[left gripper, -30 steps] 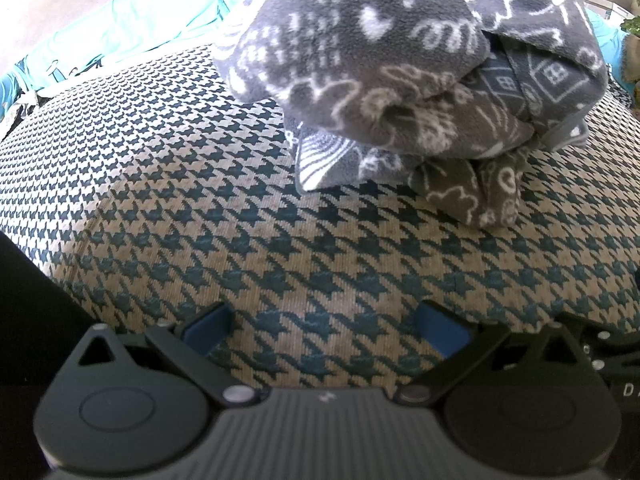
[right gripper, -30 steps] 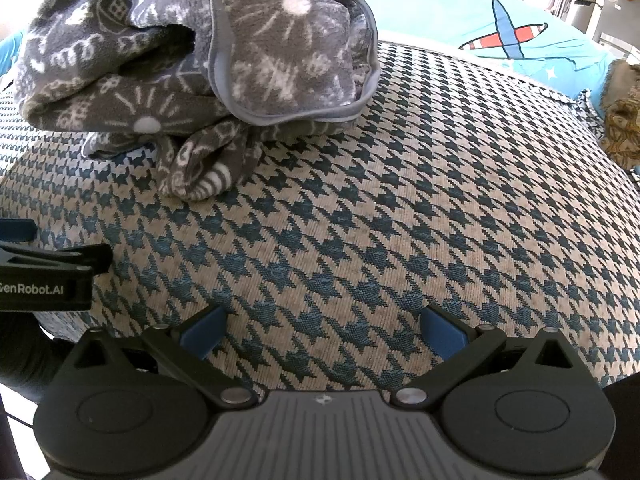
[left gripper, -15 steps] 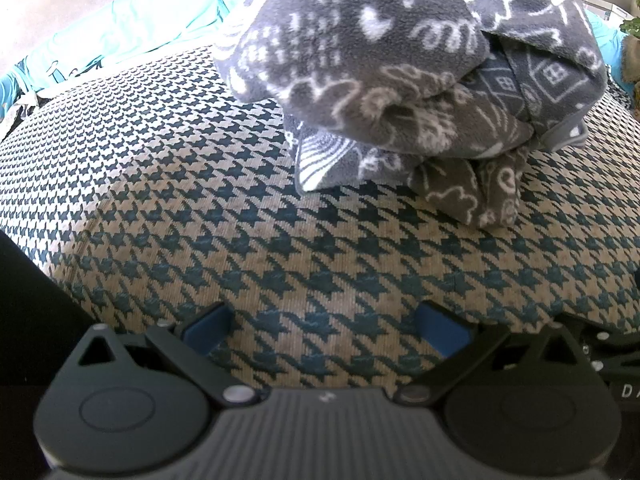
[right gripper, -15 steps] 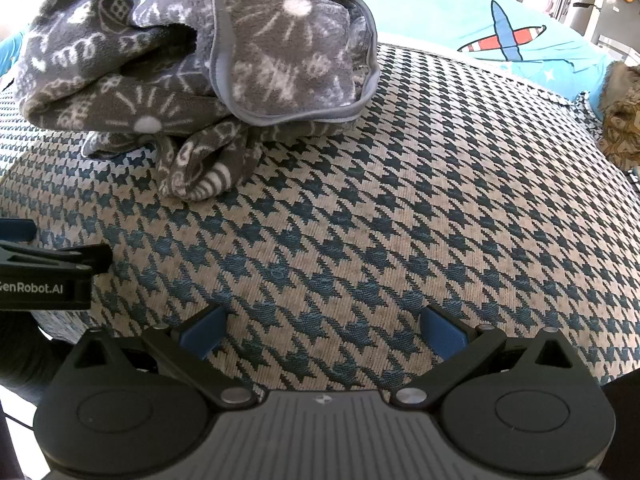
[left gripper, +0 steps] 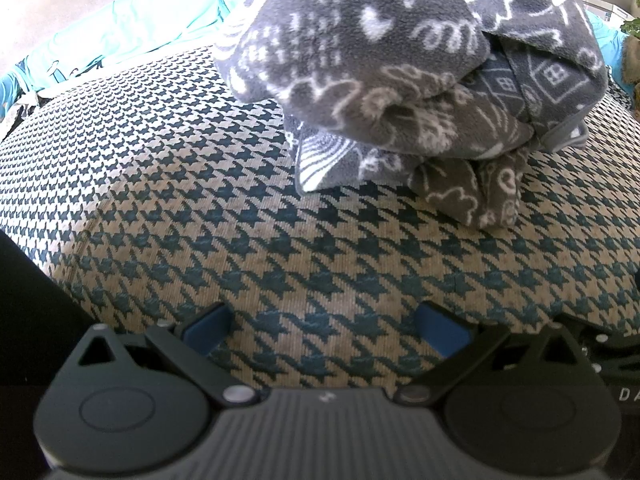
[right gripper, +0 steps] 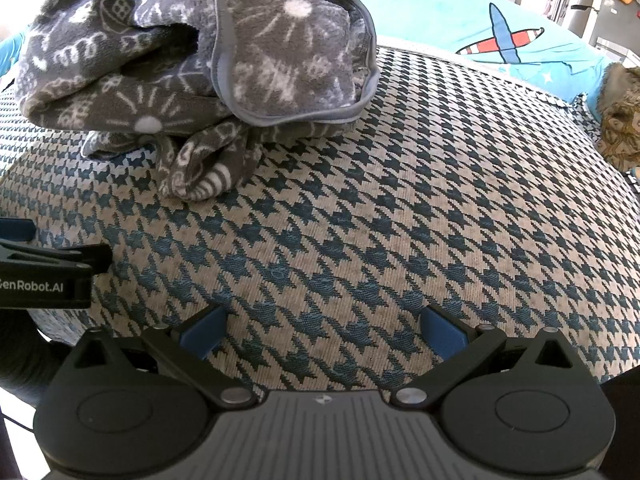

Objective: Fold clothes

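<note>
A grey fleece garment [left gripper: 408, 60] with white doodle prints lies bunched in a heap on a houndstooth cloth [left gripper: 200, 208]. In the right wrist view the same garment [right gripper: 192, 48] sits at the upper left, its grey-bound hem folded over the top. My left gripper [left gripper: 326, 330] hovers open over bare cloth, well short of the heap, blue pads apart. My right gripper [right gripper: 322, 330] is open too, also over bare cloth, with the heap ahead and to its left. Nothing is between either pair of fingers.
A teal sheet [right gripper: 520, 20] with an aeroplane print lies beyond the houndstooth cloth. A brown furry object [right gripper: 620, 120] sits at the right edge. The left gripper's body [right gripper: 44, 272] shows at the right wrist view's left side. The cloth drops off at the near left [left gripper: 24, 300].
</note>
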`<state>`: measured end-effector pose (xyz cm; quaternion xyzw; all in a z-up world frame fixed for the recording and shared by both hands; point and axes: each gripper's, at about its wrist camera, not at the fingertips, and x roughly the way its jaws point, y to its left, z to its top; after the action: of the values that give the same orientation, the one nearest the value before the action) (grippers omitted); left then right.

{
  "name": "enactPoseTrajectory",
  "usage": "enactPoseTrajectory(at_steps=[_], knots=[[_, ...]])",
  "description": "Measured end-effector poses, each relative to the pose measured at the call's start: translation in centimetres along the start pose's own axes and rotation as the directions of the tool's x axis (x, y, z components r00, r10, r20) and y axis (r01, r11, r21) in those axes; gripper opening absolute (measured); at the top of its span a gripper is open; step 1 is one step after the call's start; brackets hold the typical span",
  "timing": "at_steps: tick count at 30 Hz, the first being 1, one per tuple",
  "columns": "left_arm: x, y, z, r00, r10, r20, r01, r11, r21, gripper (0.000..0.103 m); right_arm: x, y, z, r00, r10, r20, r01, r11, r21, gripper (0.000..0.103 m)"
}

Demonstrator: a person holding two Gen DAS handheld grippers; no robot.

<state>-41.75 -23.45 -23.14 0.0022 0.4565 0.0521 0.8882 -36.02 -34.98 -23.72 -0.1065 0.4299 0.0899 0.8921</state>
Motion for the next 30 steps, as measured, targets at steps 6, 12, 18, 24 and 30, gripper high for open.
enactPoseTrajectory(at_steps=[6,12,18,24,30], knots=[[0.0,-0.1,-0.1,1.000,-0.002,0.000,0.002,1.000,0.000,0.103,-0.6,0.2,-0.4,1.000,-0.003,-0.007,0.003,1.000,0.002,0.103],[0.4,0.0,0.1,1.000,-0.004,-0.008,0.004,1.000,-0.002,0.103,-1.4,0.6,0.2,0.999,-0.025,-0.032,0.026,0.999,0.020,0.103],[1.1,0.5,1.3,1.000,-0.006,-0.006,0.006,1.000,-0.001,0.103,-1.5,0.9,0.2,0.999,-0.036,-0.037,0.037,0.999,0.034,0.103],[1.5,1.5,2.9,0.999,0.012,0.032,-0.011,1.000,-0.028,0.103,-2.9,0.8,0.2,0.999,0.016,0.039,-0.019,0.997,0.075,0.096],[1.2,3.6,4.5,0.997,0.056,0.062,-0.052,0.997,-0.064,0.103,-2.4,0.9,1.3,0.995,0.085,0.048,-0.089,0.993,0.080,0.087]])
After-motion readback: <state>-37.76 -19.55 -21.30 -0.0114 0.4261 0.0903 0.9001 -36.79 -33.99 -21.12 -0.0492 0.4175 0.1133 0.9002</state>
